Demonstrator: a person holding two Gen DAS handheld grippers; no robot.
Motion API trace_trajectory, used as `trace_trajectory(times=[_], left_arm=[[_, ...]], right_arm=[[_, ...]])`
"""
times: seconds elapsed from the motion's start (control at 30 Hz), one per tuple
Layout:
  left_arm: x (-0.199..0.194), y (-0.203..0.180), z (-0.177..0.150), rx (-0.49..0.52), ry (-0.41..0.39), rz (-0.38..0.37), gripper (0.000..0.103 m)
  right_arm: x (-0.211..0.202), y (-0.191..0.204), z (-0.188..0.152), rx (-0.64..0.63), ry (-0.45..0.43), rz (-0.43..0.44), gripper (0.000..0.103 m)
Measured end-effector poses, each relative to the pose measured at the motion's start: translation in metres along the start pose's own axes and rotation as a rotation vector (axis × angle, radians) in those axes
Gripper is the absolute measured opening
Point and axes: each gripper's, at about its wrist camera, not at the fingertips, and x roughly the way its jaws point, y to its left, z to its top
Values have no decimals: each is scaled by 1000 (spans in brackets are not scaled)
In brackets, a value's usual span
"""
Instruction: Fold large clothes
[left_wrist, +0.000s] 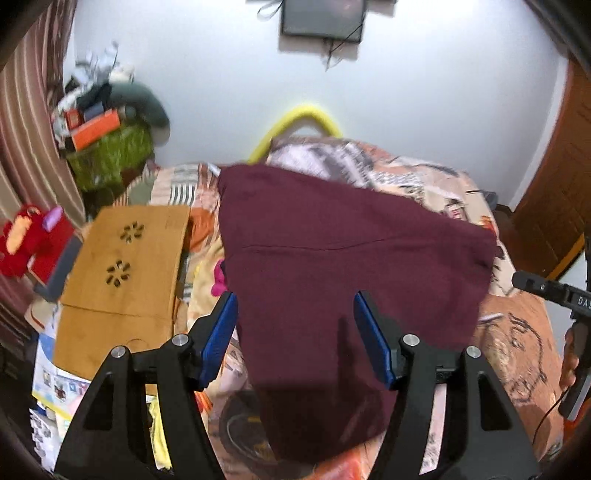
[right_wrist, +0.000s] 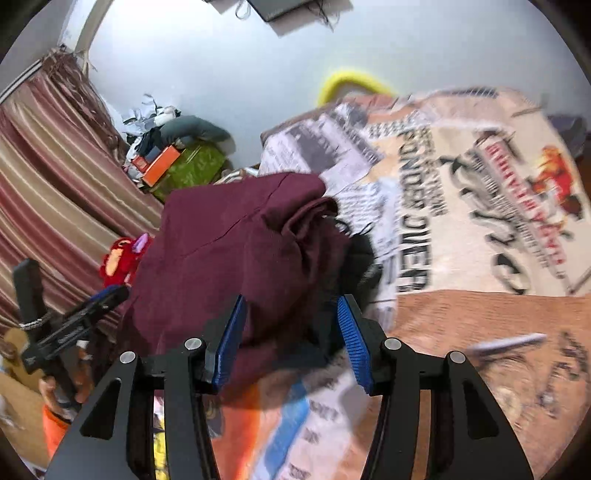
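Both wrist views looked forward, close over the bed (left_wrist: 517, 332), sharing the maroon cloth (left_wrist: 351, 266) and far wall (left_wrist: 406, 92).

Left claw (left_wrist: 293, 314): jaws spread wide, pointing forward and down, nothing gripped.
Right claw (right_wrist: 291, 319): jaws apart, tilted, nothing clamped.

A pale wall (left_wrist: 406, 92) backs the bed (left_wrist: 517, 332), striped curtains (left_wrist: 26, 122) alongside.

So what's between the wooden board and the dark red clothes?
A strip of printed bedspread separates the wooden board from the maroon garment, with something small and pink on it; the left wrist view shows this.
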Motion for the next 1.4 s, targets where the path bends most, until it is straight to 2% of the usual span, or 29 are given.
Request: trace_trajectory(times=[0.1,0.37,0.5,0.67,0.77,0.8,0.87,0.9,0.93,1.13,1.23,1.4], left_arm=[[-51,-18,-6,24,-79,-10,64],[-179,-52,-29,48,-300,-52,64],[-241,-68,-58,65,-430,-82,64],[-293,-88,-100,84,-571,-73,64],[-310,-102,-124,106,-646,-32,64],[-314,-104,-130,109,-667,-18,68],[-322,-111,-145,106,-703,6,80],[-323,-113,-149,104,-712,10,89],[-324,-115,-154,103,-720,14,94],[-321,-119,-168,79,-729,41,103],[-320,-119,-172,73,-726,33,103],[-317,-119,-172,70,-722,40,103]], right_arm=[[-41,17,-4,-59,-61,-7,49],[-153,89,-36,-295,-309,-4,49],[-198,114,-68,-363,-449,11,49],[-233,134,-106,-419,-579,25,49],[-240,141,-127,-447,-650,-12,49],[-241,141,-131,-448,-661,-18,49],[-240,142,-138,-447,-666,-24,51],[-239,142,-140,-443,-664,-28,55],[-238,142,-141,-438,-665,-33,63],[-243,139,-151,-402,-705,-75,93],[-245,142,-151,-402,-712,-80,99],[-245,144,-155,-418,-714,-92,100]])
